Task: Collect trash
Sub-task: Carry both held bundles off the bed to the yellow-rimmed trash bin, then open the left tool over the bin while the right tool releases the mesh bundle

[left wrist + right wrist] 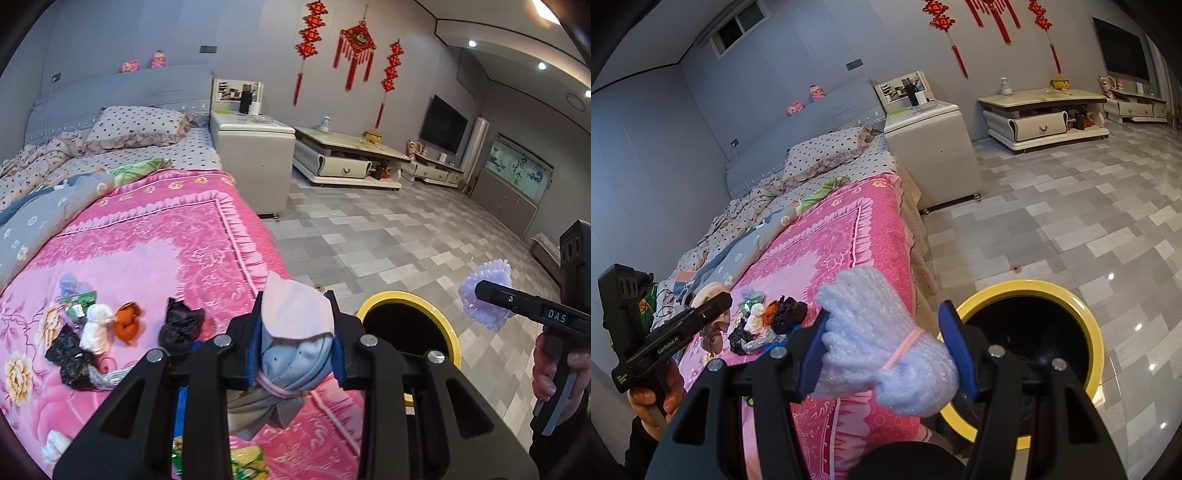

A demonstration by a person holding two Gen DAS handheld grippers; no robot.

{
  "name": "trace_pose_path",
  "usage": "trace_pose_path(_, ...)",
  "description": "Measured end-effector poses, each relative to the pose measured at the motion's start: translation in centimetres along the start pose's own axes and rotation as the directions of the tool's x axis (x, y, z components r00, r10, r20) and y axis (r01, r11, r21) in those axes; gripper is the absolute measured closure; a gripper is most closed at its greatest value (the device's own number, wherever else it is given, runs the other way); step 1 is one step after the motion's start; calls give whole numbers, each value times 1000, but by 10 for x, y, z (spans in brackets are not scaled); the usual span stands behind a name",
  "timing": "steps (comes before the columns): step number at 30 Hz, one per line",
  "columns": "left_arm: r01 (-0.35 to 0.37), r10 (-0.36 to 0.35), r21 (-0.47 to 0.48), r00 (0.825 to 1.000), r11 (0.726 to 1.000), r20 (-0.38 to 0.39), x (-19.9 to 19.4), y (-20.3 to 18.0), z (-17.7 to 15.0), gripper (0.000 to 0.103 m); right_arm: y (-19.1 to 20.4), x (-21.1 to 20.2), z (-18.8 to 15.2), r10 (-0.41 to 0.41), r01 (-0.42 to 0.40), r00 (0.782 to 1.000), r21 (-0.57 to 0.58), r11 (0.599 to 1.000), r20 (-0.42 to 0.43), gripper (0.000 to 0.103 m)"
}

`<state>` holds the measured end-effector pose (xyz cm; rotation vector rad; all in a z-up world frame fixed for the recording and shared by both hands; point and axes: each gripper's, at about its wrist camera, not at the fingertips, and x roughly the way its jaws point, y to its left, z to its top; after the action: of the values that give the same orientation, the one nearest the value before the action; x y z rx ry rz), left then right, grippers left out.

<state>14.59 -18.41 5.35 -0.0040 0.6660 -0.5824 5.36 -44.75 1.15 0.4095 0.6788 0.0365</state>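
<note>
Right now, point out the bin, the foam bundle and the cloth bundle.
bin (1089, 325), right wrist view, yellow rim on its right side.
foam bundle (871, 332), right wrist view, middle of the lavender foam above the pink band.
cloth bundle (295, 332), left wrist view, middle of the cloth between the pads.

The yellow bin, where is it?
The yellow bin stands on the grey tiled floor beside the bed's pink blanket, just beyond the right tongs, lower right in both views.

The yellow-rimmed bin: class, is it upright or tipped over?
Upright. The yellow-rimmed bin stands on the tiled floor beside the bed, its round mouth facing up.
</note>
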Motion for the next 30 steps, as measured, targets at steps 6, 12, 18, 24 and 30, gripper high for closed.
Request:
trace_pose_path(6, 48, -47, 25, 999, 999, -28, 25, -36, 5, 74, -25, -8, 7, -35, 34, 999, 33, 999, 33, 48)
trace_pose_path(12, 88, -86, 52, 995, 995, -45, 52, -70, 5, 74, -52, -2, 12, -68, 65, 997, 80, 995, 35, 48)
trace_pose_path(18, 140, -134, 58, 987, 988, -87, 83, -94, -1, 74, -75, 8, 16, -98, 94, 995, 113, 989, 29, 48)
trace_pose_path(24, 165, -153, 89, 979, 982, -134, 118, -120, -11, 74, -103, 24, 17, -123, 119, 992, 162, 979, 13, 48)
trace_pose_path(30, 206, -190, 79, 966, 975, -178, 154, -138, -22, 74, -127, 39, 12, -150, 149, 989, 209, 966, -11, 47)
